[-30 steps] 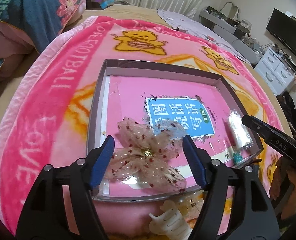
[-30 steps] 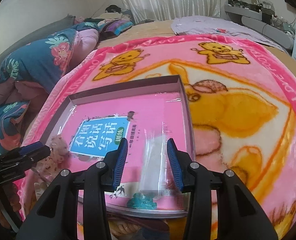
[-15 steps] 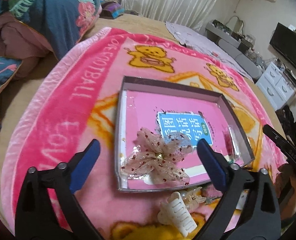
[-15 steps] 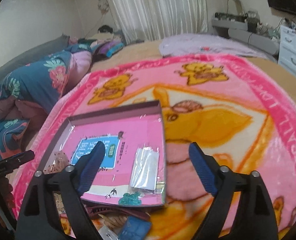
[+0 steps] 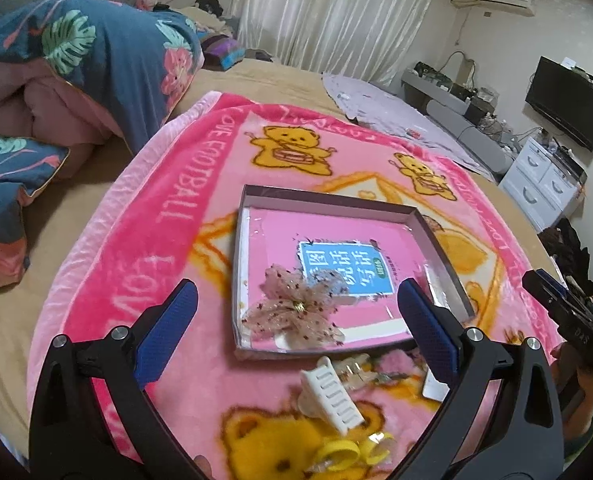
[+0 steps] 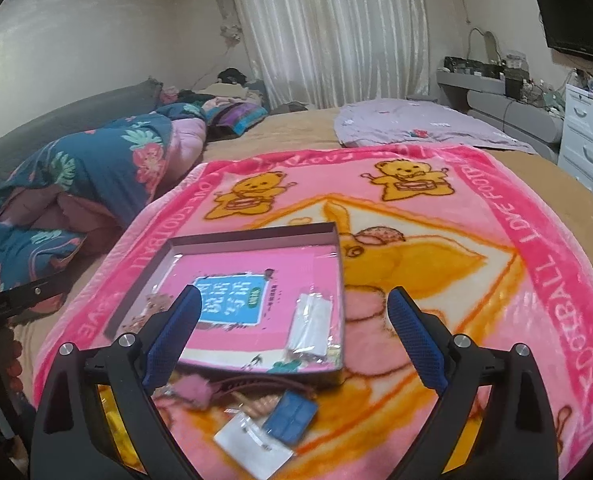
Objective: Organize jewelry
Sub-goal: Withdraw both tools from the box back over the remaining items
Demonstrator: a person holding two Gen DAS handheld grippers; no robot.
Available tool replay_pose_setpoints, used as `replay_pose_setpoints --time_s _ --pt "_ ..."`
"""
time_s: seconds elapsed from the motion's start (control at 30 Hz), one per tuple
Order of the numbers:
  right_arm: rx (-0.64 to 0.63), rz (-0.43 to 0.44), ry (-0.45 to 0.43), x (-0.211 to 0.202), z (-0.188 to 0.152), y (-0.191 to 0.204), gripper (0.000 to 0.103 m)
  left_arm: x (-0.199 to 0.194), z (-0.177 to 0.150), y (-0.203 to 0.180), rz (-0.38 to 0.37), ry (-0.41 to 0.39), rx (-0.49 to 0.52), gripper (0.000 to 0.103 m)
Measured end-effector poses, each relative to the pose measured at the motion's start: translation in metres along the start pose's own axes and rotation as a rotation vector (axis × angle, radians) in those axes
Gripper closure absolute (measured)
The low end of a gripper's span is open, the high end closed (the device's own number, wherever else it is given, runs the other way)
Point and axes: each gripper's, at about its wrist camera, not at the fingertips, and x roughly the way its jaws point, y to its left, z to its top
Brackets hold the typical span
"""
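Note:
A shallow grey box (image 5: 336, 199) lined with a pink book cover sits on the pink bear blanket; it also shows in the right wrist view (image 6: 256, 236). A sheer pink bow (image 5: 296, 311) lies in its near left corner. A clear plastic packet (image 6: 310, 326) lies in its near right corner. My left gripper (image 5: 296, 328) is open and empty, raised above the bow. My right gripper (image 6: 292, 328) is open and empty, raised above the packet. Loose pieces lie in front of the box: a white claw clip (image 5: 330, 394), yellow rings (image 5: 350, 454), a blue card (image 6: 290, 416), a white packet (image 6: 252, 446).
A folded floral quilt (image 5: 76, 68) lies at the left. A purple cloth (image 6: 416, 122) lies at the far side of the bed. White drawers (image 5: 544, 184) and a TV (image 5: 566, 98) stand at the right.
Both grippers opened wide and pulled back and up from the box. The bow and the clear packet stay in the box. More loose pieces show in front of it.

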Motion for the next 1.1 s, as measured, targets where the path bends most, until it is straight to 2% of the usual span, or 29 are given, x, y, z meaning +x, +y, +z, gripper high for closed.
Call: replay_pose_setpoints --time_s 0.4,0.8,1.1 --pt "-0.044 0.011 0.001 -0.038 -0.022 0.015 0.006 -0.027 -0.026 -0.015 0.002 0.006 0.044 0.009" --pt "-0.051 0.011 0.013 -0.056 -0.034 0.019 0.006 -0.046 -0.049 -0.018 0.011 0.019 0.058 0.009" --pt "-0.075 0.021 0.047 -0.062 -0.051 0.022 0.006 -0.047 -0.07 -0.027 0.015 0.059 0.092 0.009"
